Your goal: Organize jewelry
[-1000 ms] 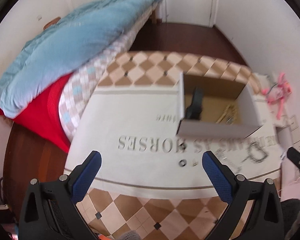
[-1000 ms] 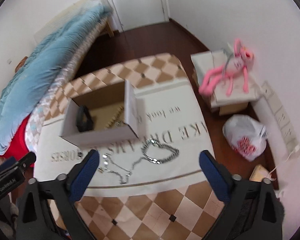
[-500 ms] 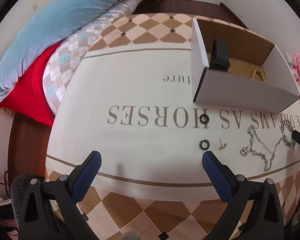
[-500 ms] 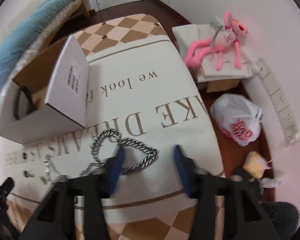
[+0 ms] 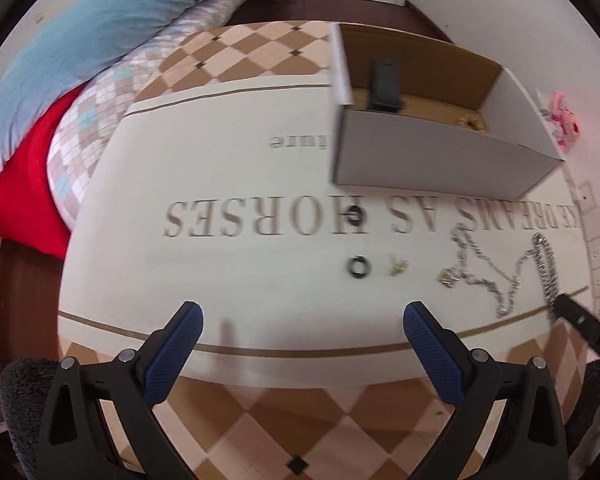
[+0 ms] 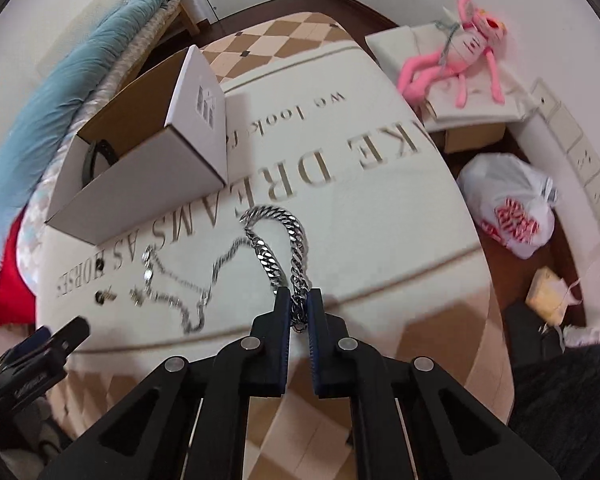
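Note:
My right gripper is shut on the near end of a thick silver chain that lies on the cream table mat. A thin silver necklace lies just left of it. My left gripper is open and empty above the mat's near edge. Ahead of it lie two black rings and a small gold earring. The open cardboard box stands behind them and holds a black band and gold beads.
A bed with a blue quilt and red sheet borders the table's left. A pink plush toy, a white plastic bag and wall sockets are to the right, off the table.
My right gripper moved down to the thick chain and closed from wide open onto its near end. My left gripper came lower and closer to the mat, still open.

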`<state>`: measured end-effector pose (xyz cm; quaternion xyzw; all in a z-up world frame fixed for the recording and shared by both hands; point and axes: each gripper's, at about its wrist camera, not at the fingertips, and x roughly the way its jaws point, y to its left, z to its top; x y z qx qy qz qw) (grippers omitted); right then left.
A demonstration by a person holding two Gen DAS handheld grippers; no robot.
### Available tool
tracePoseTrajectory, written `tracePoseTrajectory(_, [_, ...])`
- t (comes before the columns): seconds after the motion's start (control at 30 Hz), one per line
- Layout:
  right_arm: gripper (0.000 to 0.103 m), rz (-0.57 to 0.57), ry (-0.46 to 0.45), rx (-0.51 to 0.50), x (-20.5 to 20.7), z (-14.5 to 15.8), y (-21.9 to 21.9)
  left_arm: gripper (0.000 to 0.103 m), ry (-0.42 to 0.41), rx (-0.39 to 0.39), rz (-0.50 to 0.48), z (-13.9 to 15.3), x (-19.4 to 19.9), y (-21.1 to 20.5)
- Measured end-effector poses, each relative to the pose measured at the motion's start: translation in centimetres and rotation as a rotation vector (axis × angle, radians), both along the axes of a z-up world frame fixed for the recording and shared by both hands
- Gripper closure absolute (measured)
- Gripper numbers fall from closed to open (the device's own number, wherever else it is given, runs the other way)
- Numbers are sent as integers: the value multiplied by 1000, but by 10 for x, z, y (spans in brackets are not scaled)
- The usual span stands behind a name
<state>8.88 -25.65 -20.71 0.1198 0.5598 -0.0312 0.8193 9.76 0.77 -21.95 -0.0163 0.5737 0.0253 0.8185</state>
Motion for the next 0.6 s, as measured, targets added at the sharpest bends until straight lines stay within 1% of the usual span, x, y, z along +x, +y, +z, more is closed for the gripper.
tracePoseTrajectory(0.1, [95, -10, 16, 42, -14, -1, -3, 1, 0, -21, -53, 2, -3, -19])
tracePoseTrajectory(0.27, [95, -36, 13, 50, -24, -1, -12, 1, 13, -49, -146, 0, -4, -59])
tracePoseTrajectory(0.33, [95, -51, 10, 49, -23, 0, -18, 1, 19, -45, -192, -2, -4, -79])
tracePoseTrajectory(0.4, [95, -67, 5, 51, -22, 0, -23, 1, 30, -49, -214, -7, 1, -89])
tracePoseTrajectory(0.5, [95, -89, 1, 51, -19, 1, -31, 1, 37, -43, -234, -13, 10, -107])
tracePoseTrajectory(0.6, [95, -105, 0, 53, -17, 1, -36, 1, 35, -16, -250, -17, 19, -120])
